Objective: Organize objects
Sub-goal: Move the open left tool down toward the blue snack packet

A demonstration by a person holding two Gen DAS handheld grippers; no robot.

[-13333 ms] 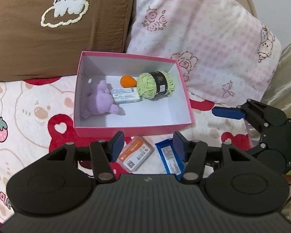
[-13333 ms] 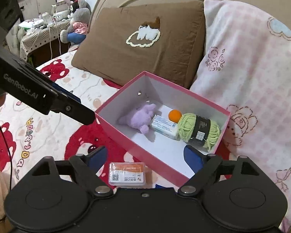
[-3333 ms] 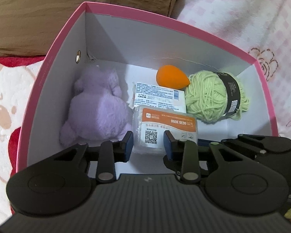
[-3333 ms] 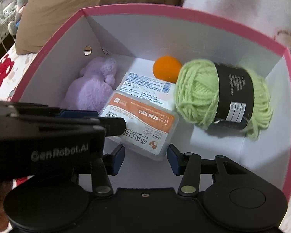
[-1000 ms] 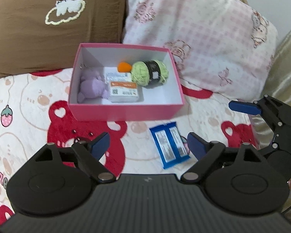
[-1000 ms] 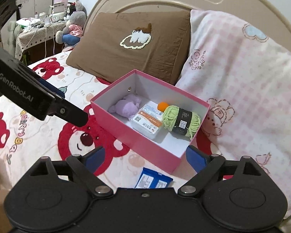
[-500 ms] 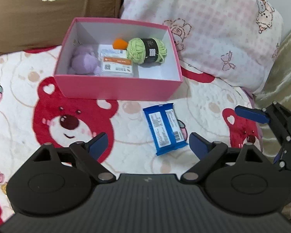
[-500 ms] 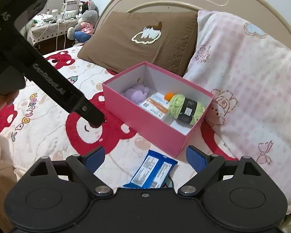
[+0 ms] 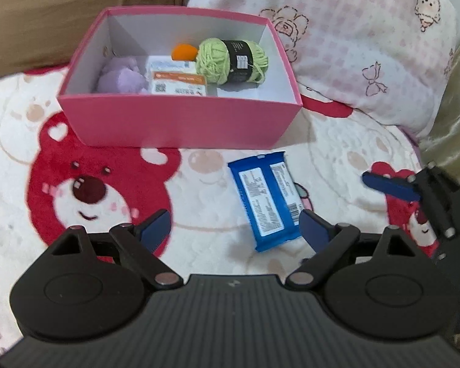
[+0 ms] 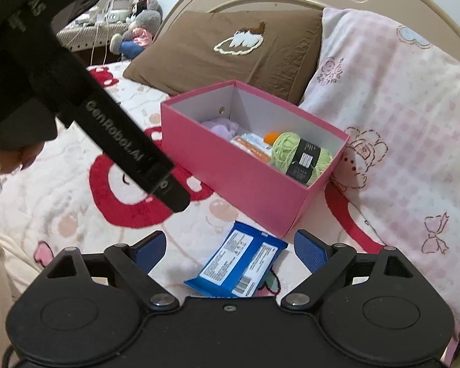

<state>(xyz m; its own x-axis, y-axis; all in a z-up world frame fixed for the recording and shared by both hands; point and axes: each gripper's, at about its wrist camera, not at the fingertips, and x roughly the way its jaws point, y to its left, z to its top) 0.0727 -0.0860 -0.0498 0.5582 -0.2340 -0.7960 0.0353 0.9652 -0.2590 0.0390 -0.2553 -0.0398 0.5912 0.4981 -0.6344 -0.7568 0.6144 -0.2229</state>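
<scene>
A blue snack packet [image 9: 265, 201] [image 10: 237, 263] lies flat on the bear-print blanket just in front of the pink box [image 9: 181, 122] [image 10: 230, 178]. Inside the box sit a purple plush [image 9: 121, 78], an orange-labelled packet [image 9: 178, 83], a white packet, an orange ball [image 9: 184, 52] and a green yarn ball [image 9: 231, 61] [image 10: 300, 156]. My left gripper [image 9: 234, 228] hangs open over the blanket, its right finger beside the blue packet. My right gripper [image 10: 230, 248] is open too, with the packet lying between and below its fingers, untouched.
A brown pillow [image 10: 230, 52] and a pink checked pillow [image 9: 352, 46] lean against the headboard behind the box. The right gripper's arm [image 9: 414, 190] shows at the left view's right edge; the left tool [image 10: 86, 107] crosses the right view.
Both grippers have come down toward the blanket, so the box and the blue packet look larger and closer. Jaws stay wide on both. Earlier, the orange-labelled packet went into the box.
</scene>
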